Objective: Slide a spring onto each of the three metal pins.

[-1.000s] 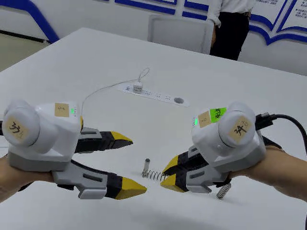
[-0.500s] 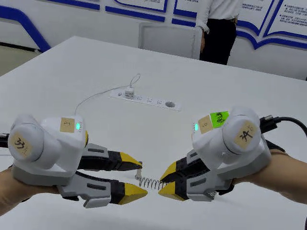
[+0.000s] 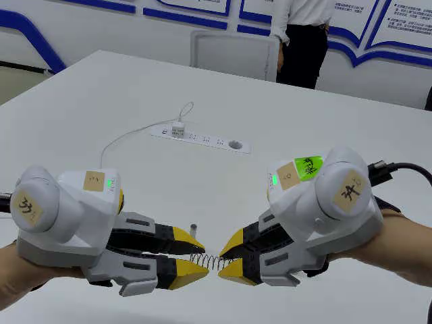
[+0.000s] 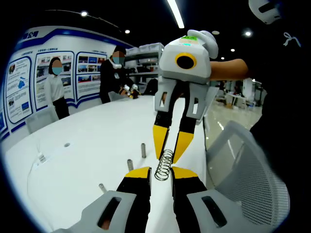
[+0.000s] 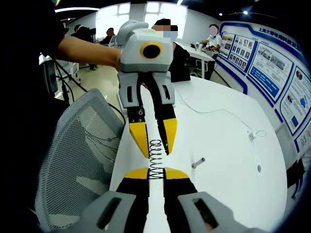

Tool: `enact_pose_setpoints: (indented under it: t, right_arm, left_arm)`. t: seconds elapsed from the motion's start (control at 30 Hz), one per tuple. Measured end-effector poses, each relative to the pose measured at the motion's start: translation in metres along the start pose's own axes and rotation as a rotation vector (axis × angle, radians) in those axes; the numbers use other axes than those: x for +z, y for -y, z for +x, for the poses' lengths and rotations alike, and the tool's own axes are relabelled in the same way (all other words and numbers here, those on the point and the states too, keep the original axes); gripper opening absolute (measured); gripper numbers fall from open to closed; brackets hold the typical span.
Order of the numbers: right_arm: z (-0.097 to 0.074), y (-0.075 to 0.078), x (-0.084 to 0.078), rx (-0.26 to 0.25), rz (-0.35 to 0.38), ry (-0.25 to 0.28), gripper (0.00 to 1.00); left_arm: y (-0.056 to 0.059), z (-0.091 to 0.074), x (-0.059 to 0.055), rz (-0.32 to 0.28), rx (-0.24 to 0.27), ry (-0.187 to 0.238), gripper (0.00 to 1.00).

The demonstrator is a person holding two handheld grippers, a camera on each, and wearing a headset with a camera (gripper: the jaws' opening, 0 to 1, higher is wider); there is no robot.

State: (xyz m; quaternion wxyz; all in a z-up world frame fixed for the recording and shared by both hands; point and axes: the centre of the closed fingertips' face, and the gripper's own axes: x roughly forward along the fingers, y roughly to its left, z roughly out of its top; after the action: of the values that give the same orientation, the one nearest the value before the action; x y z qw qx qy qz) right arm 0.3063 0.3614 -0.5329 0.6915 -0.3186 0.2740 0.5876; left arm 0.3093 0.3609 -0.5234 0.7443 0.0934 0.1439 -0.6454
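1. Lower left, the left gripper (image 3: 204, 256): white and pale grey shell, black jaws tipped yellow, tan label, green light.
2. Lower right, the right gripper (image 3: 221, 262): same colours, plus a bright green sticker with black marks.
3. Centre, the silver coiled metal spring (image 4: 164, 165): bare steel sheen.
4. Left of centre, the grey metal pins (image 4: 144, 150): dull grey.
5. The flat white table top (image 3: 135, 88): plain, unpatterned.
6. Upper centre, the white plastic power strip (image 3: 200, 138): white, white cable.
7. Top edge, the white wall panel (image 3: 182, 15): blue bands.
8. Left, the grey mesh chair back (image 5: 73, 145): fine net pattern.

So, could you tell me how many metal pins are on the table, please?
3, in the left gripper view: far pin left of the spring, middle pin next, near pin closest to the camera.
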Motion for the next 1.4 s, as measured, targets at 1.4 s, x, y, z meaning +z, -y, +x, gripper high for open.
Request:
enact_pose_setpoints:
  t: [1.4]
  right_arm:
    - [-0.006,0.001,0.007,0.053,0.052,0.126,0.11]
  left_arm:
    - [0.003,-0.004,0.004,0.042,-0.03,0.03,0.1]
